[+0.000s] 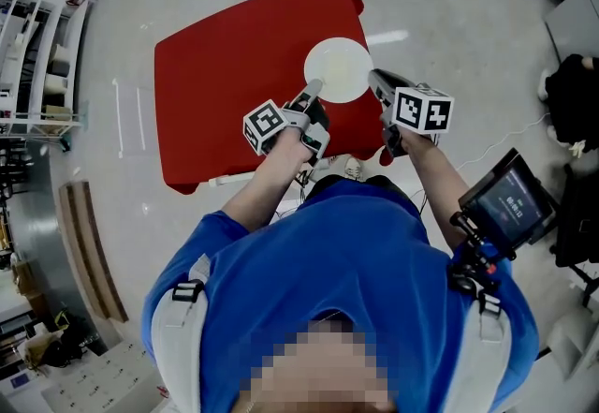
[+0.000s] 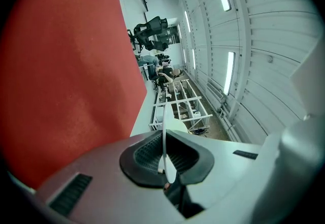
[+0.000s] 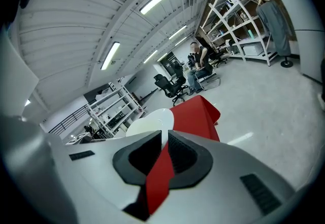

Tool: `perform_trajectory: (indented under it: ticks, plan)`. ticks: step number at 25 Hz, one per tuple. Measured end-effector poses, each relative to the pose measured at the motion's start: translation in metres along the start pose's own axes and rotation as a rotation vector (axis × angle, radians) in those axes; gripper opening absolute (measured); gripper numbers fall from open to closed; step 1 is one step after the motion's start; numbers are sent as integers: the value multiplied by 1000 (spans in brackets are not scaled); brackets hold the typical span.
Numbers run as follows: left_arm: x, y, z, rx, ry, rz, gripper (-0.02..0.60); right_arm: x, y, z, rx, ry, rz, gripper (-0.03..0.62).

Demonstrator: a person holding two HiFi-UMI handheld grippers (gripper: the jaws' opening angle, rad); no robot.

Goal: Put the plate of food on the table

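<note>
Head view: the white plate [image 1: 337, 67] lies over the near right part of the red table [image 1: 225, 93], with my left claw [image 1: 312, 95] at its near-left rim and my right claw [image 1: 376, 81] at its right rim. Left gripper view: my jaws are clenched on the plate's thin edge, and the table fills the left side. Right gripper view: my jaws pinch the plate's rim, with a red sliver showing between them.
</note>
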State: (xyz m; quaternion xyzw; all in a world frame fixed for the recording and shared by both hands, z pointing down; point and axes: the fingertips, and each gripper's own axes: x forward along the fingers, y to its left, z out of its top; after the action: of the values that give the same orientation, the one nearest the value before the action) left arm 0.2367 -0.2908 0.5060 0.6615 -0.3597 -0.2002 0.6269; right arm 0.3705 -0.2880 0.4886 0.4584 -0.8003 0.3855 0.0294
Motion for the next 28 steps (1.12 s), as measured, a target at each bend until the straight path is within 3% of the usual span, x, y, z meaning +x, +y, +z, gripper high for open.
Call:
perform_trajectory:
  ticks: [8,16,21,28]
  plan:
    - [22,19,16,-22,8,34,15,30,-20,0,14,45,-26,21]
    - [22,37,27,-50,-21,82,15,53,-23,-7,22,117,-9,21]
    - [51,58,30,-73,-43,116,15,74,-57,-4,26,168,-6,21]
    - [51,74,33,-104,-62,156,14,89,-64,-14,43,221,-3,21]
